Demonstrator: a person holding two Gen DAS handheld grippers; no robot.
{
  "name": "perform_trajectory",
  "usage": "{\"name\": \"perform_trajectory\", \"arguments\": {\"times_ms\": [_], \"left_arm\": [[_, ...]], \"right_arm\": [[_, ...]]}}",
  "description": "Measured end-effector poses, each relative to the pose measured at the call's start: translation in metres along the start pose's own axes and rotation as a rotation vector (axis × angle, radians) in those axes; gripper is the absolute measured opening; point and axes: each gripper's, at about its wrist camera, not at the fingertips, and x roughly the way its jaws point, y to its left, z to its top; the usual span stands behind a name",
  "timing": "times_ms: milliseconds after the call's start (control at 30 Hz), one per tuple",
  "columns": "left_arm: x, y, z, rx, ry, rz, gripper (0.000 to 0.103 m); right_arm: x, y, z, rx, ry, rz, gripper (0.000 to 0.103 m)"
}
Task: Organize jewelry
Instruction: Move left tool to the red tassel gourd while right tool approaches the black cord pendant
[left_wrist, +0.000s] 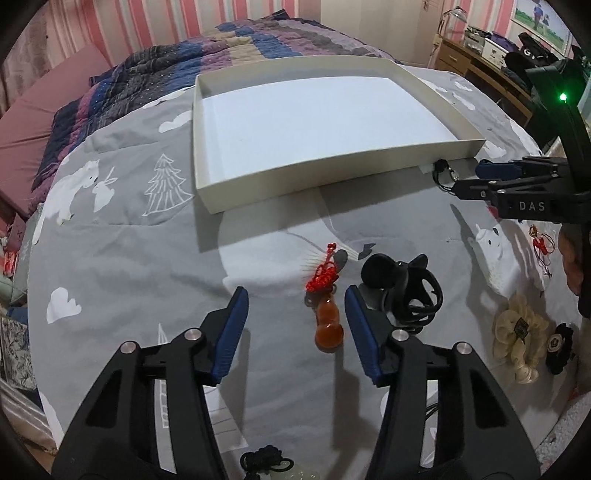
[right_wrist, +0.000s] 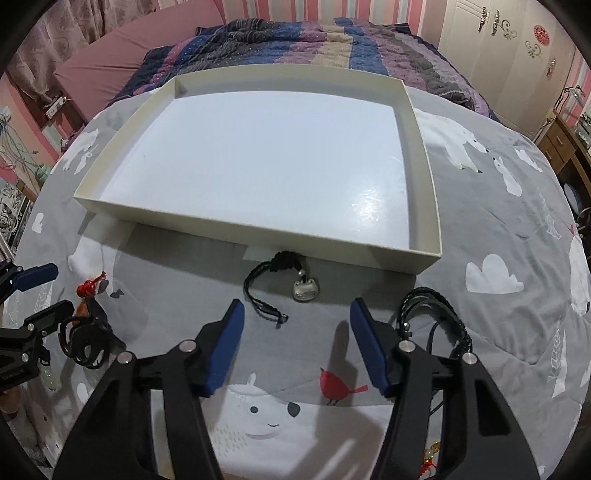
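Note:
A shallow white tray (left_wrist: 332, 173) (right_wrist: 236, 227) lies on the grey bedspread; nothing shows inside it. My left gripper (left_wrist: 295, 299) is open just above an orange gourd pendant (left_wrist: 328, 325) with a red knot, which lies between the fingers near the right one. A black claw hair clip (left_wrist: 402, 288) (right_wrist: 86, 338) lies just right of it. My right gripper (right_wrist: 297, 308) is open, a little short of a black cord bracelet with a silver charm (right_wrist: 304, 290) lying against the tray's near wall. The right gripper also shows in the left wrist view (left_wrist: 469, 177).
Black braided cords (right_wrist: 436, 314) lie by my right finger. A cream scrunchie (left_wrist: 519, 334), a black flower piece (left_wrist: 559, 345) and a red cord charm (left_wrist: 541, 243) lie at right. A black knot pendant (left_wrist: 267, 463) lies under my left gripper. A striped quilt (right_wrist: 314, 40) lies behind the tray.

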Motion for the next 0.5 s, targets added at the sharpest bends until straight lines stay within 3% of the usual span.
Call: {"name": "perform_trajectory", "arguments": {"times_ms": [167, 500], "left_arm": [[0.008, 0.000, 0.007, 0.010, 0.015, -0.029, 0.043], [0.027, -0.012, 0.013, 0.046, 0.039, -0.047, 0.033]], "right_arm": [[0.003, 0.002, 0.003, -0.008, 0.007, 0.009, 0.052], [0.015, 0.005, 0.012, -0.022, 0.021, 0.014, 0.051]]}}
